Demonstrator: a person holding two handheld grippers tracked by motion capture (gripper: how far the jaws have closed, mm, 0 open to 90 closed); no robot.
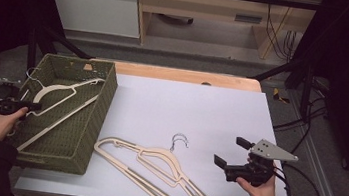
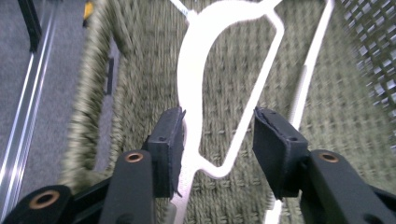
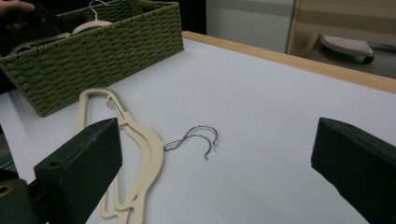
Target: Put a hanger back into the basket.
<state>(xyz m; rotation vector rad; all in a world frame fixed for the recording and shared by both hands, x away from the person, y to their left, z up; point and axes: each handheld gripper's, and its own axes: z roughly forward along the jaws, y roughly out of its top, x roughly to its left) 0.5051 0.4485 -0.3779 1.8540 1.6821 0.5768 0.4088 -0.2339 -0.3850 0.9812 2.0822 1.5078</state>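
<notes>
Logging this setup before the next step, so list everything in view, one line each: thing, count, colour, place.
basket: one, green woven, left side of the table.
hanger in basket: one, cream, lying slanted in the basket, between the left gripper's jaws.
hangers on table: two, cream with metal hooks, stacked on the white sheet in front of the basket.
white sheet: one, covering most of the table.
table: one, wood edge showing at the far side.
left gripper: one, black, over the basket, jaws apart and not pressing on the hanger.
right gripper: one, black with grey plate, right of the hangers, jaws wide open, nothing held.
</notes>
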